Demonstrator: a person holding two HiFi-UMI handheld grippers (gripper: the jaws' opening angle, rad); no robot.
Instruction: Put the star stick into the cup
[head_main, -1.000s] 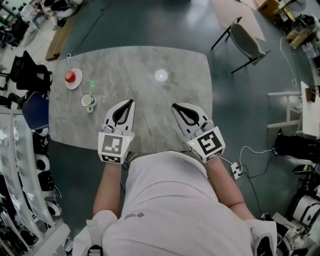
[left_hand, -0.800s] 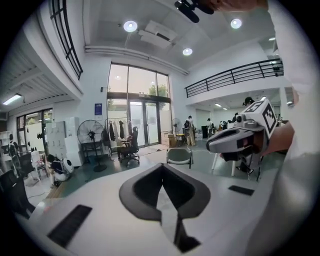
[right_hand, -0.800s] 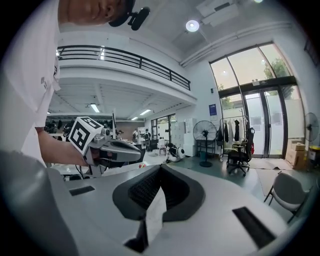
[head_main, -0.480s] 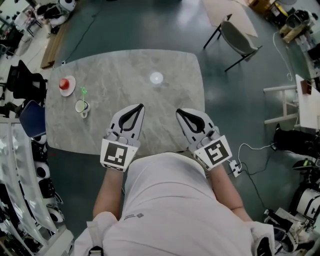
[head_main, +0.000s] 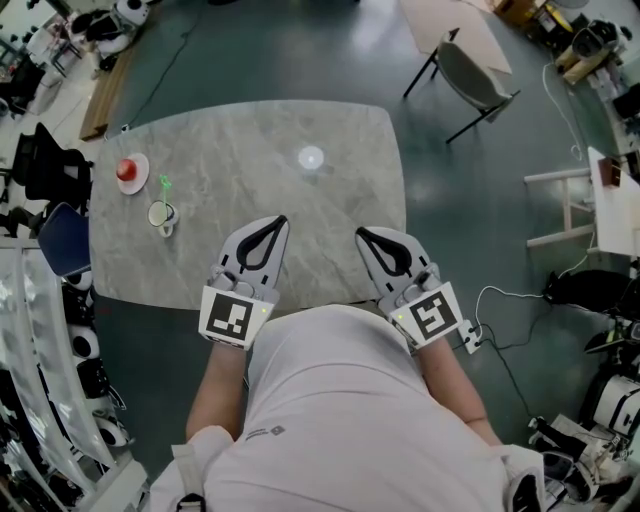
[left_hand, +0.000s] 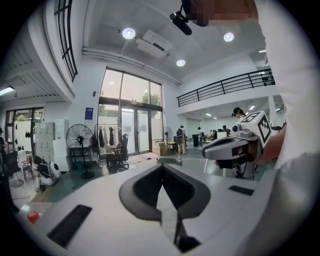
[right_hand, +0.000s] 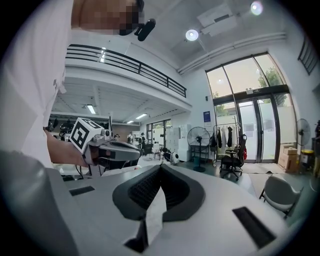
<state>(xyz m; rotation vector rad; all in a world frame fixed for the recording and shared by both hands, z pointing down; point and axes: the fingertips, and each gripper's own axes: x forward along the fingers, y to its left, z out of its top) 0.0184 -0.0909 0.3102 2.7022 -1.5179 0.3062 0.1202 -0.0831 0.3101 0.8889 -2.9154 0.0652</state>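
Over the near edge of the grey marble table (head_main: 250, 130), you hold both grippers side by side, tips pointing away from you. The left gripper (head_main: 279, 221) is clenched, its jaws meeting at the tips with nothing between them. The right gripper (head_main: 362, 235) is pressed together just as empty. Well to the left of the left jaws and a little ahead of them, the cup (head_main: 160, 214) stands near the table's left edge. The green star stick (head_main: 165, 186) rises out of it. Just beyond the cup, farther from the jaws, a small red object (head_main: 126, 169) sits on a white plate (head_main: 143, 162).
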